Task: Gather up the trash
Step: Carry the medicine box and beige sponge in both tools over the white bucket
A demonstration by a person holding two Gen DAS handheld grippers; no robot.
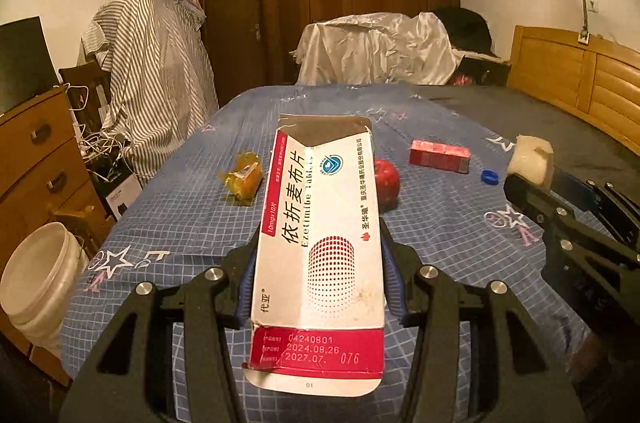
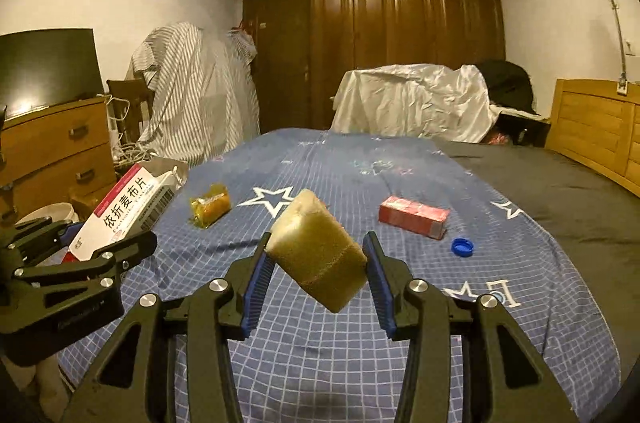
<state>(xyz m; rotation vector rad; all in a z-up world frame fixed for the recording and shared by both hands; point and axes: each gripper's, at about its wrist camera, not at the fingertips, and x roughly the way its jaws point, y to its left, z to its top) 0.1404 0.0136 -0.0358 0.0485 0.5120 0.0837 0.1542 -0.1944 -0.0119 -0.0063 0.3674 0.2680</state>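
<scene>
Left wrist view shows the left tongs (image 1: 320,259) closed on a white and red medicine box (image 1: 320,243), which stands long and flat between the two blue pads, above the bed (image 1: 200,223). Right wrist view shows the right tongs (image 2: 316,263) holding a yellow sponge block (image 2: 316,251), tilted, with the pads pressing on its two sides. So both tongs are narrow and each one carries one piece of trash in the air.

On the blue checked bed cover some things are not collected yet: a yellow crumpled wrapper (image 1: 242,179), a red apple (image 1: 387,185), a small red carton (image 1: 440,156) and a blue bottle cap (image 1: 489,177). The cap lies just beside the carton, and the wrapper is well apart from them, on the other side of the box.

A white bucket (image 1: 38,279) stands on the floor at the left edge of the bed, near a wooden chest of drawers (image 1: 36,159). I think it is the place for the trash, but this I cannot confirm.

In my judgement the step in hand is the carrying of two picked pieces to the container. The next move calls for bringing each tongs over the bucket mouth and opening it only there, one after another, so the two tongs do not hit each other.
</scene>
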